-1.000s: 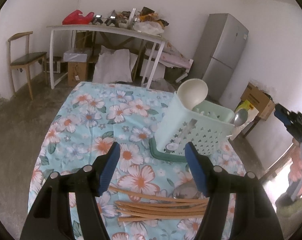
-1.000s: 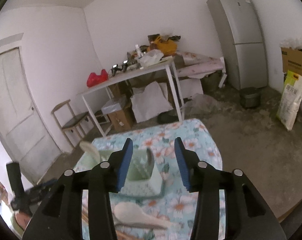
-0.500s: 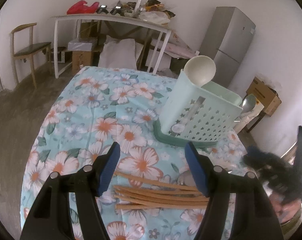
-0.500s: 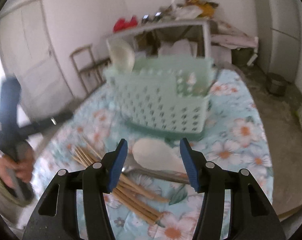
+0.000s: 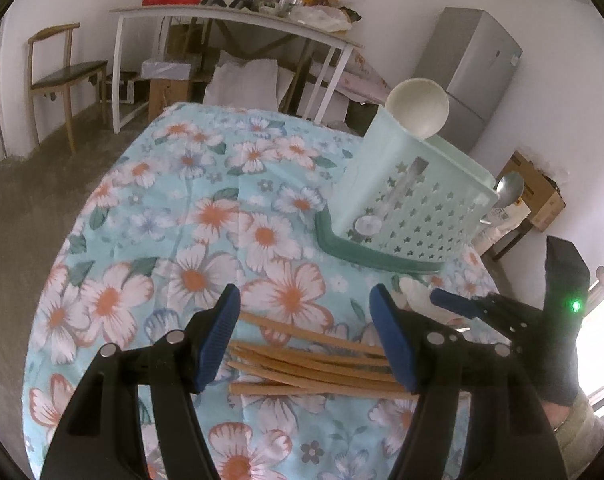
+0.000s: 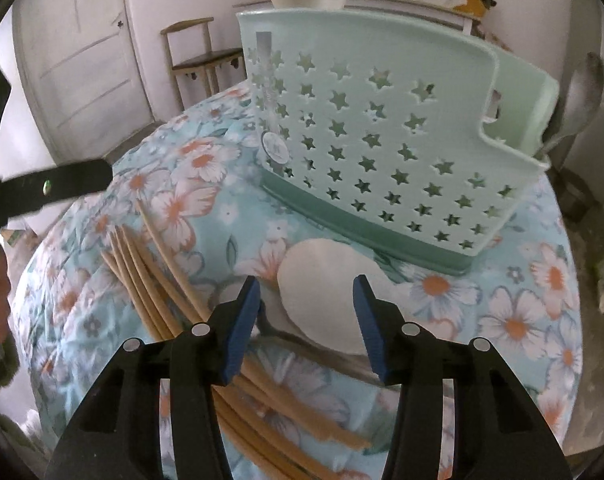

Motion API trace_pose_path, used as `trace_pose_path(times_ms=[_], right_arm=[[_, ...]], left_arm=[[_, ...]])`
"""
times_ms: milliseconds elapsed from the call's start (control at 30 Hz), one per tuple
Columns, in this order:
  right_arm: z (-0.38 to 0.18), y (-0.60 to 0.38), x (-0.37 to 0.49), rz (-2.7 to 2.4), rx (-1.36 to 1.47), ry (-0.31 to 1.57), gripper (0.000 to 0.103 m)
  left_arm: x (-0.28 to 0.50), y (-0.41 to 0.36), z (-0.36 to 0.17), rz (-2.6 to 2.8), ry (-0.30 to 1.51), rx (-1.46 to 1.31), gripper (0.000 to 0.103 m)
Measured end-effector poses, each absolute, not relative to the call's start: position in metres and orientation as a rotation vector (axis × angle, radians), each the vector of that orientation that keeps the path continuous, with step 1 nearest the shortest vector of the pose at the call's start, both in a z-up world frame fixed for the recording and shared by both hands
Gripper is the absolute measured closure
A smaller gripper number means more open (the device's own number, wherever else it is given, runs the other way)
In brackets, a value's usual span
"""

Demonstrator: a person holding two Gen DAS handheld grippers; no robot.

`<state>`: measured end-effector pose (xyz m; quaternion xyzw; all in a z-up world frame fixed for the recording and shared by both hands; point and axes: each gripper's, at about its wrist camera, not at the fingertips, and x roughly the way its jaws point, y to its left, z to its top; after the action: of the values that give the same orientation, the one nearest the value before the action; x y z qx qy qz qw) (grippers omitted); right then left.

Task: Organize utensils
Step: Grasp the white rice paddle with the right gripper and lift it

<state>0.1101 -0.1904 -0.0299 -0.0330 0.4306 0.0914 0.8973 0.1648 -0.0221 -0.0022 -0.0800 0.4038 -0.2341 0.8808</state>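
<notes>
Right wrist view: right gripper (image 6: 305, 300) has dropped close over white spoon (image 6: 325, 300), in front of green basket (image 6: 381, 128) | jaws apart, just closing, spoon untouched | left gripper (image 5: 303, 328) jaws wide above chopsticks (image 5: 309, 364), barely moved

Mint star-holed caddy (image 6: 381, 128) upright, white ladle (image 5: 417, 106) and metal spoon (image 6: 581, 96) standing inside; white spoon (image 6: 325, 296) and wooden chopsticks (image 5: 309, 364) flat before caddy.

White walls, grey concrete floor (image 5: 30, 184), wooden chair (image 5: 62, 68), cluttered white table (image 5: 238, 16), grey refrigerator (image 5: 473, 68).
</notes>
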Motion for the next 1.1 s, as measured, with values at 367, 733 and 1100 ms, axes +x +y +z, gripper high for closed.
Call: trace_pose_path(times_ms=[367,733,1100], right_arm=[[-0.043,-0.172,0.144,0.046,-0.093,0.972,0.057],[-0.033,-0.163,0.149,-0.024,-0.113,0.95,0.093],[0.033,-0.214,0.11,-0.048,0.071,0.793,0.099]], left_arm=[[0.164,-0.018,-0.008,-0.482,0.859,-0.193,0.038],[0.16,-0.008,-0.005,-0.471,0.849,-0.208,0.038],[0.173,-0.046,-0.014,-0.539,0.835,-0.133,0.043]])
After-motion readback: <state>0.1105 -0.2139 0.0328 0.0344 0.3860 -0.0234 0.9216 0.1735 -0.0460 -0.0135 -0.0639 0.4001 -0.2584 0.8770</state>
